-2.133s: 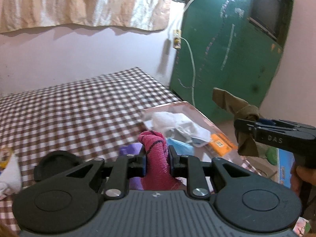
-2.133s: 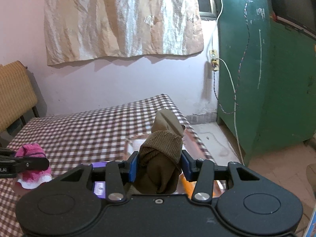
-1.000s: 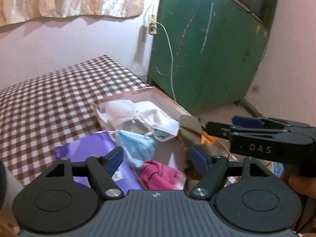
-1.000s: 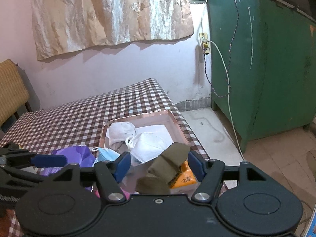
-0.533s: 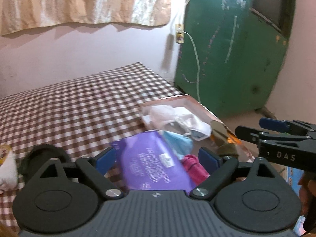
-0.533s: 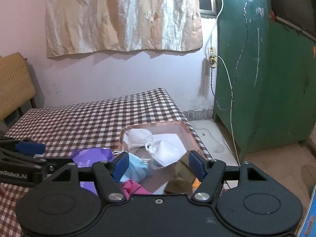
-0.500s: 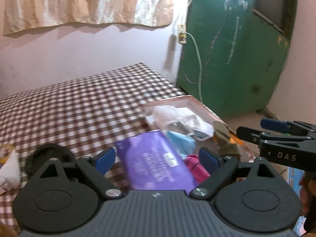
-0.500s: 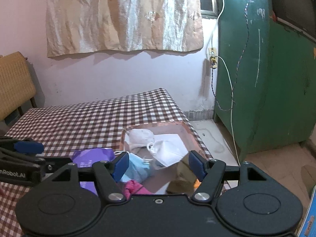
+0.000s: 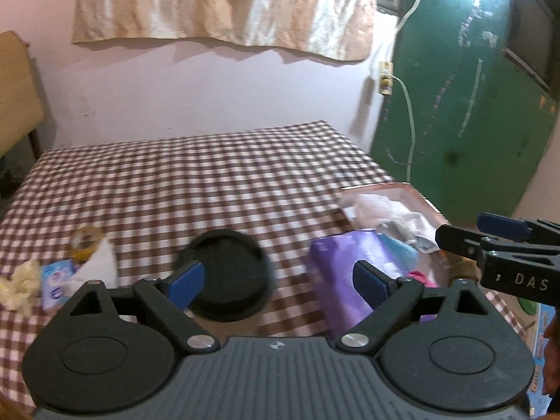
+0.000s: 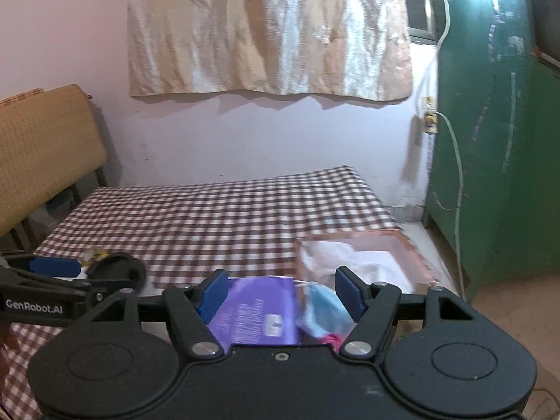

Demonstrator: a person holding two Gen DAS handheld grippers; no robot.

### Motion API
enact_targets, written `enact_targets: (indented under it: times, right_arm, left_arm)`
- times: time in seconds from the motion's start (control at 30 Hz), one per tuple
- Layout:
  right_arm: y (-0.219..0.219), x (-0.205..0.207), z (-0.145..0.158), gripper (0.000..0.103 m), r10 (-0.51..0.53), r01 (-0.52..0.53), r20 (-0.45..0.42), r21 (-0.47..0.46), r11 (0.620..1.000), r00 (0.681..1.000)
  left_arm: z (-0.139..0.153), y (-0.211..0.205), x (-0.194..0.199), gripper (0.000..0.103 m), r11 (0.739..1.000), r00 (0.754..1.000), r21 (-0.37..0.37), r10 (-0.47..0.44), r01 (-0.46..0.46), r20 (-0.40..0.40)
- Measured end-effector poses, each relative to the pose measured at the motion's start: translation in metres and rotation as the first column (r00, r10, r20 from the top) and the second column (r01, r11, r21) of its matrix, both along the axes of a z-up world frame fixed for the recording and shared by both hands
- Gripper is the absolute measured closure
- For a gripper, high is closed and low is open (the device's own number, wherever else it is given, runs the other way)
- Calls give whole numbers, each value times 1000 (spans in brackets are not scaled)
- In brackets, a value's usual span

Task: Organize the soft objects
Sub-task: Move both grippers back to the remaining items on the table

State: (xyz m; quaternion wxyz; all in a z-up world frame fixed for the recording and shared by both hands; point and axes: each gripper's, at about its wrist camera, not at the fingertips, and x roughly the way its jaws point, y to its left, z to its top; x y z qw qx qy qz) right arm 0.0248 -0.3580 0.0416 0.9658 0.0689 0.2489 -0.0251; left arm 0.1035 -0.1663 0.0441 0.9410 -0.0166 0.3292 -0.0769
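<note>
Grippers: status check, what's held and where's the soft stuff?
Left gripper open, empty. Right gripper open, empty. Pink cloth, masks in tray. Nothing blocking.

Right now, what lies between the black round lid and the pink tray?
In the left wrist view, a purple packet lies between the black round lid and the pink tray.

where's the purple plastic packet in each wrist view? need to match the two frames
Left wrist: the flat purple plastic packet lies right of centre on the checked tablecloth, behind the right fingertip.
Right wrist: the packet sits low in the centre, between the open fingers.
Shared landmark: the copper-rimmed clear tray of white masks, just right of the packet in both views.
</note>
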Motion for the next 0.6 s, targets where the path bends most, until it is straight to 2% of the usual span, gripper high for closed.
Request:
enact_targets:
  times: [0.3,0.6]
  right_arm:
    - [54,21,3,23,105,-105,-3,-13,994,994]
    - [102,41,3,23,198,-199,-17,-21,980,980]
  left_arm:
    - [4,49,-16,8,994,994,-12,111,-111,-6]
    - [7,93,-30,8,977,977,-30,212,-212,-16]
